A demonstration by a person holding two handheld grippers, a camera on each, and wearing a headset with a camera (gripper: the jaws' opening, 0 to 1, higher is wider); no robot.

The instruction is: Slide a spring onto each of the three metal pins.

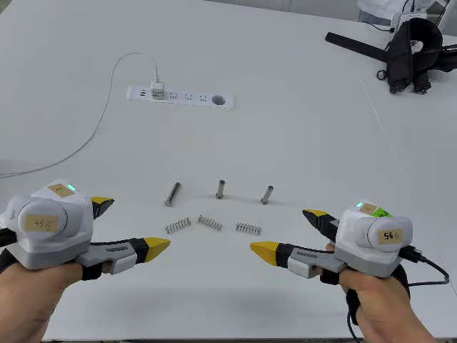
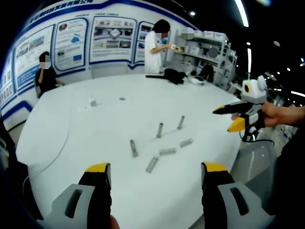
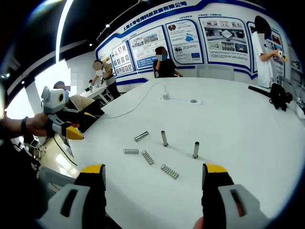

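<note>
a white power strip (image 1: pixel 180 96) with a charger (image 1: pixel 156 89) and cable (image 1: pixel 106 111) lies on the table (image 1: pixel 300 150), black gear (image 1: pixel 405 51) well apart.

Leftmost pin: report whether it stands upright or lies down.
Lying down: the leftmost pin stretches flat along the table in the right gripper view.

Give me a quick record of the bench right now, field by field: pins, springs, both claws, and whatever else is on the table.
pins: left pin lying on its side; middle pin and right pin upright
springs: left spring, middle spring, right spring lying loose on the table in front of the pins, none on a pin
left claw: open, empty
right claw: open, empty
other: power strip with white charger plugged in
</note>
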